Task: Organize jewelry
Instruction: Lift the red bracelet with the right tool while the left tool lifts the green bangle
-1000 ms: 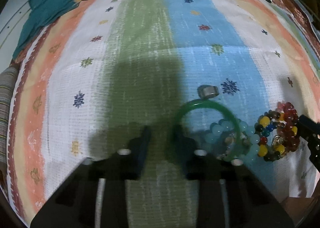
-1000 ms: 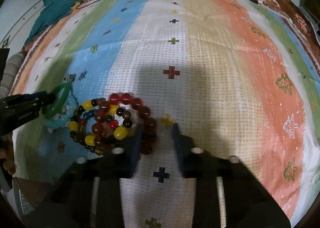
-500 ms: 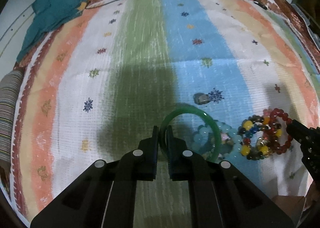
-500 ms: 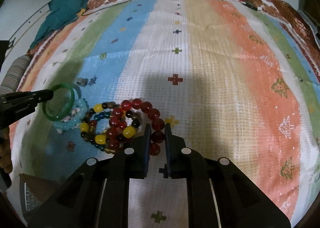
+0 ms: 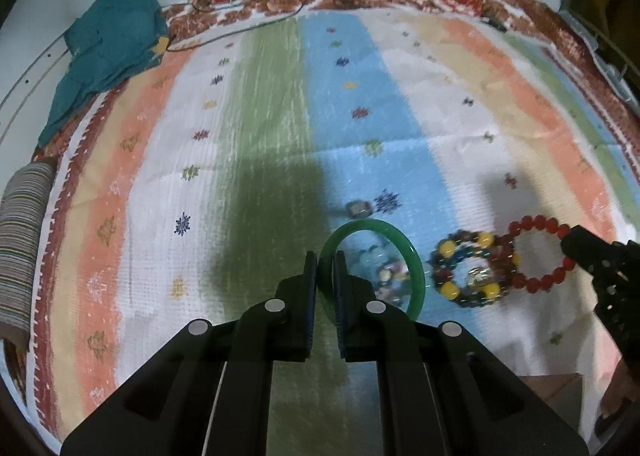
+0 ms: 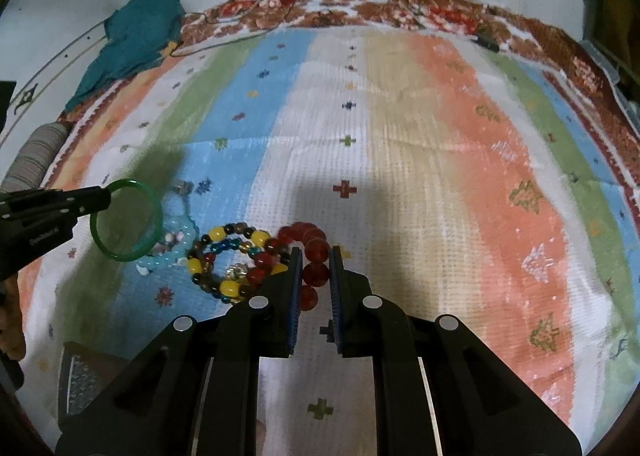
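My left gripper is shut on a green bangle, lifted off the striped cloth; the same green bangle hangs from the left gripper in the right wrist view. My right gripper is shut on a red bead bracelet, which shows as a raised loop, the red bead bracelet, at the right gripper. On the cloth lie a pale blue bead bracelet, a multicoloured bead bracelet with yellow beads and a small silver ring.
A teal cloth lies at the far left edge with thin cables beside it. A striped roll sits at the left. A brown box corner pokes in near my left hand.
Both grippers closed, the left on the green bangle and the right on the red bead bracelet, and both rose, lifting those pieces off the pile.
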A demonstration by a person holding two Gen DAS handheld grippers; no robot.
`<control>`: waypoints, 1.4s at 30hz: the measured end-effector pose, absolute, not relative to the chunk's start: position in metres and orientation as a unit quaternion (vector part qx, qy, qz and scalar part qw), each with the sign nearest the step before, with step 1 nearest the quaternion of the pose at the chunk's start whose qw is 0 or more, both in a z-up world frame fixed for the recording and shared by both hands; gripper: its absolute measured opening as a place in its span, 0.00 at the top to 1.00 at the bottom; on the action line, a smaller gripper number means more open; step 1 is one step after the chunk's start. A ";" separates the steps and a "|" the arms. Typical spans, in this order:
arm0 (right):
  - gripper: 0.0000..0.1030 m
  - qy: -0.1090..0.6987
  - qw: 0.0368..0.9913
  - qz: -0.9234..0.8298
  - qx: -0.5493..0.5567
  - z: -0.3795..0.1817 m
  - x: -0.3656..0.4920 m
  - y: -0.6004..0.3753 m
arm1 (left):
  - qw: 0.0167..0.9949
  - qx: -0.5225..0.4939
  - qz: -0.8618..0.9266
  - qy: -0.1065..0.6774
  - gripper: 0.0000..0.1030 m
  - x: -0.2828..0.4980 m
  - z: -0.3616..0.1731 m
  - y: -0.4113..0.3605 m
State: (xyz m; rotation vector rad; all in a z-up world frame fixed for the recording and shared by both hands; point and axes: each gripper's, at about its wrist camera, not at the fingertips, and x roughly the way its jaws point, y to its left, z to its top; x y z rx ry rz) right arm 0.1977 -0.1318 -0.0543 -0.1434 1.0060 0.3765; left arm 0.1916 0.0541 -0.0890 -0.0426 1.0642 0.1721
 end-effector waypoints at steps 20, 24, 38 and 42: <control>0.86 0.397 0.896 0.185 -0.075 0.002 0.157 -0.131 | 0.905 -0.021 0.048 0.423 0.92 0.145 -0.024 0.020; 0.86 0.384 0.900 0.192 -0.076 0.009 0.148 -0.131 | 0.910 -0.022 0.042 0.411 0.92 0.135 -0.016 0.014; 0.86 0.362 0.905 0.217 -0.062 0.029 0.112 -0.133 | 0.918 -0.041 0.030 0.393 0.91 0.099 0.000 0.000; 0.86 0.357 0.905 0.224 -0.060 0.033 0.100 -0.134 | 0.919 -0.046 0.029 0.389 0.91 0.090 0.003 0.000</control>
